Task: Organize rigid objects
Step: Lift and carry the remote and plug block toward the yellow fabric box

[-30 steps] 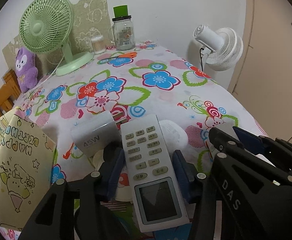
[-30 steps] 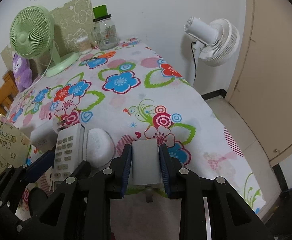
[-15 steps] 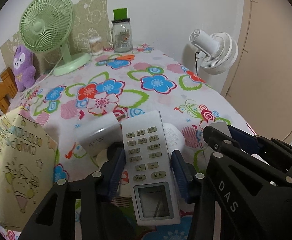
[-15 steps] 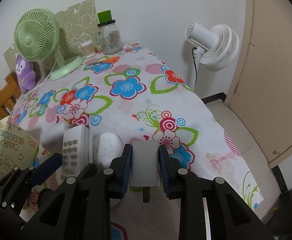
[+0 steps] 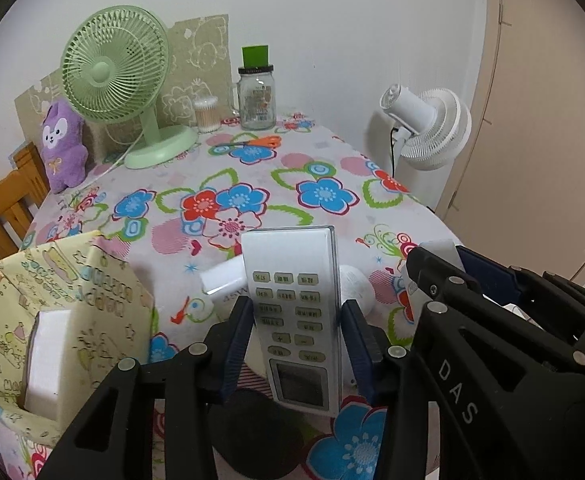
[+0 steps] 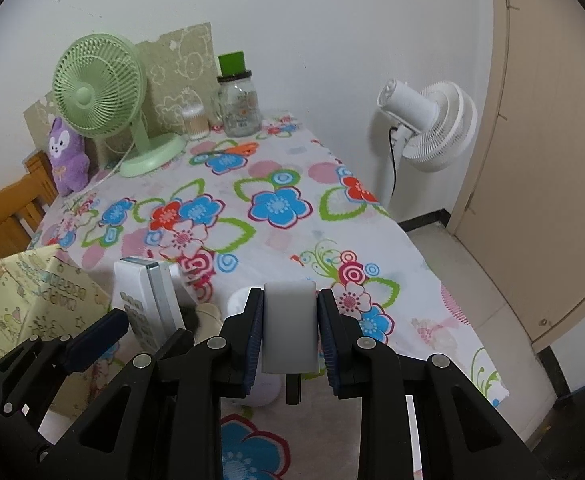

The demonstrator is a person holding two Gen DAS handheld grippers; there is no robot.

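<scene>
My left gripper (image 5: 297, 336) is shut on a white remote control (image 5: 294, 304), lifted above the flowered table and tilted up; the remote also shows in the right wrist view (image 6: 144, 300). My right gripper (image 6: 289, 332) is shut on a white charger block (image 6: 289, 326) with a prong hanging below it, also held above the table. On the cloth under the remote lie a white 45W adapter (image 5: 224, 280) and a white rounded object (image 5: 356, 286). A yellow patterned box (image 5: 56, 312) at the left holds a white block (image 5: 46, 356).
A green desk fan (image 5: 116, 76), purple plush toy (image 5: 62, 144), glass jar with green lid (image 5: 256, 94), cotton-swab pot (image 5: 205, 114) and orange scissors (image 5: 252, 143) stand at the table's far end. A white floor fan (image 5: 428, 128) stands beyond the right edge. A black round object (image 5: 252, 428) lies near the front.
Both grippers have risen and pulled back, lifting the remote and the charger block higher off the table. The remote now tilts up more steeply, and the box's inside has come into view.
</scene>
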